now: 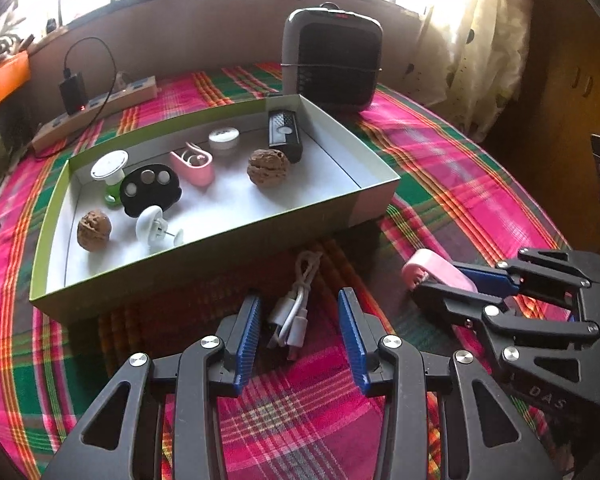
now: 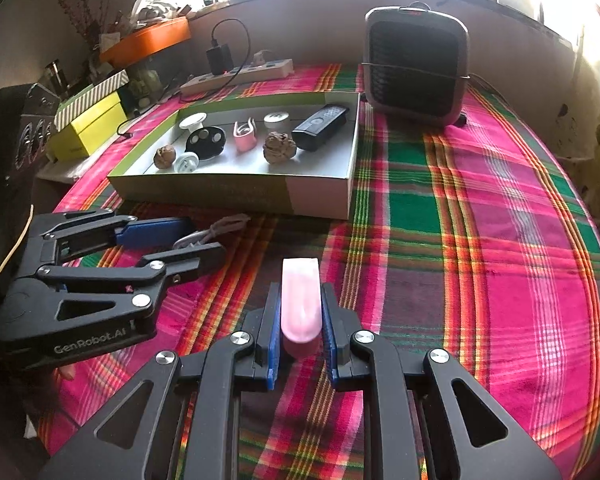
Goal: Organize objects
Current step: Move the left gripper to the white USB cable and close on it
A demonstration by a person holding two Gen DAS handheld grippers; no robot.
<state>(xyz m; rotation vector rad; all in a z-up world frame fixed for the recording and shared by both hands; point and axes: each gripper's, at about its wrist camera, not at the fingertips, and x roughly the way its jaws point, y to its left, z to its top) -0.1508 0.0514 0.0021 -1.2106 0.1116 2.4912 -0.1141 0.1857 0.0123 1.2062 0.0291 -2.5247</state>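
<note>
A shallow open box (image 1: 374, 200) (image 2: 320, 200) sits on the plaid tablecloth. It holds two walnuts (image 1: 268, 168), a pink clip (image 1: 194, 164), a black remote (image 1: 285, 136), a black disc piece (image 1: 150, 190) and small white items. A coiled white cable (image 1: 294, 312) (image 2: 210, 234) lies on the cloth in front of the box, between the open fingers of my left gripper (image 1: 300, 300) (image 2: 192, 240). My right gripper (image 2: 300, 300) (image 1: 440, 284) is shut on a second pink clip (image 2: 300, 300) (image 1: 436, 270), right of the cable.
A grey fan heater (image 1: 332, 60) (image 2: 416, 64) stands behind the box. A power strip with a plugged charger (image 1: 96, 108) (image 2: 236, 72) lies at the back left. Yellow-green boxes (image 2: 88, 128) and an orange tray (image 2: 148, 38) stand off the table's left.
</note>
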